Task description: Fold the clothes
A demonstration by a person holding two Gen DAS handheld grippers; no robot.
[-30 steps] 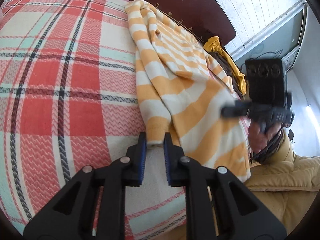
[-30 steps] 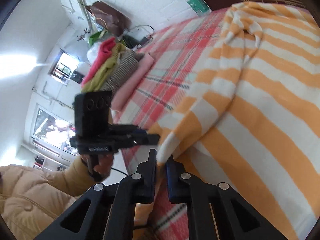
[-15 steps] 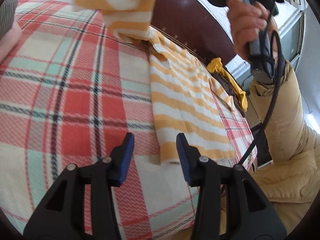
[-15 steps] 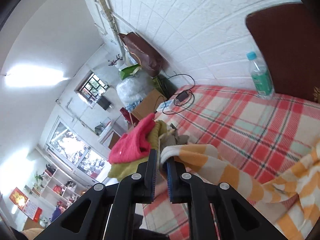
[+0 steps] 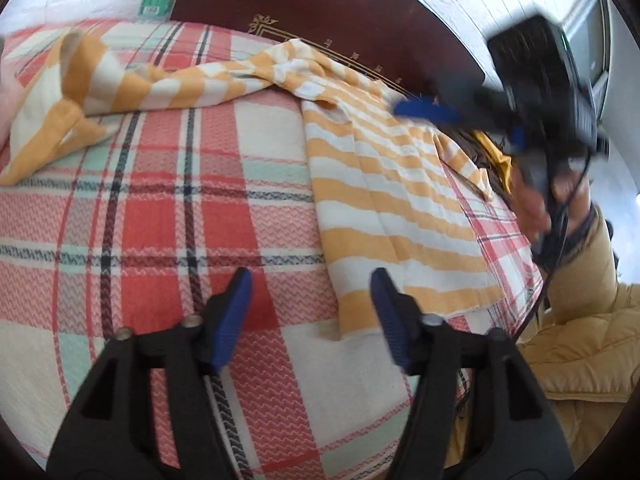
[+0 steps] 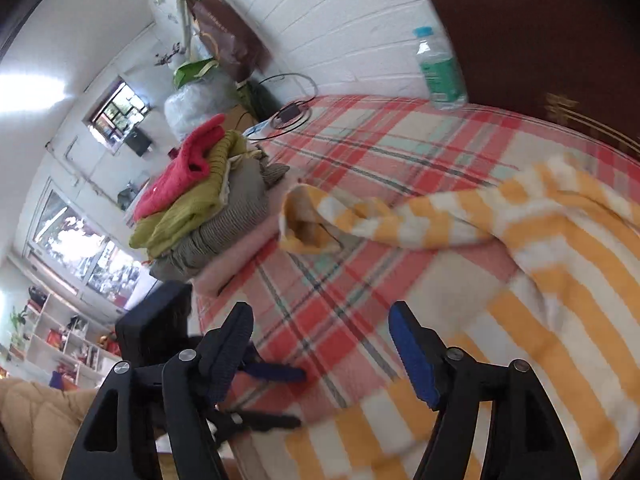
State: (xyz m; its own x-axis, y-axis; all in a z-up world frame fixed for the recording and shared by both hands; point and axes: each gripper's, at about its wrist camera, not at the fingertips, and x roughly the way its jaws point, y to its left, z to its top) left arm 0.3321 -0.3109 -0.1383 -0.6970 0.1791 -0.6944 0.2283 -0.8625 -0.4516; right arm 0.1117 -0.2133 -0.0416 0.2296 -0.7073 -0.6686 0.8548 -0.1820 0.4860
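Note:
An orange-and-white striped top (image 5: pixel 392 200) lies on the plaid bed cover (image 5: pixel 168 220), its body by the bed's right edge. One sleeve (image 5: pixel 120 88) stretches away to the left, its cuff (image 6: pixel 304 220) near a pile of folded clothes. My left gripper (image 5: pixel 311 280) hovers over the top's lower left corner, jaws opening, nothing between them. My right gripper (image 6: pixel 320 316) is above the cover beside the top (image 6: pixel 560 280), jaws opening and empty. Each gripper shows blurred in the other's view, the right gripper (image 5: pixel 420 102) over the top's far part and the left gripper (image 6: pixel 288 398) low.
A stack of folded clothes (image 6: pixel 200 208) sits at the bed's far side. A water bottle (image 6: pixel 440 68) stands by the dark headboard (image 5: pixel 340 12). A charger and cable (image 6: pixel 288 114) lie near the wall. A person's yellow jacket (image 5: pixel 580 340) is at the bed's edge.
Both grippers held the top's hem shut. The left one let go first. The right one lifted a sleeve, swung it out to the left, and released it. Both now stand open.

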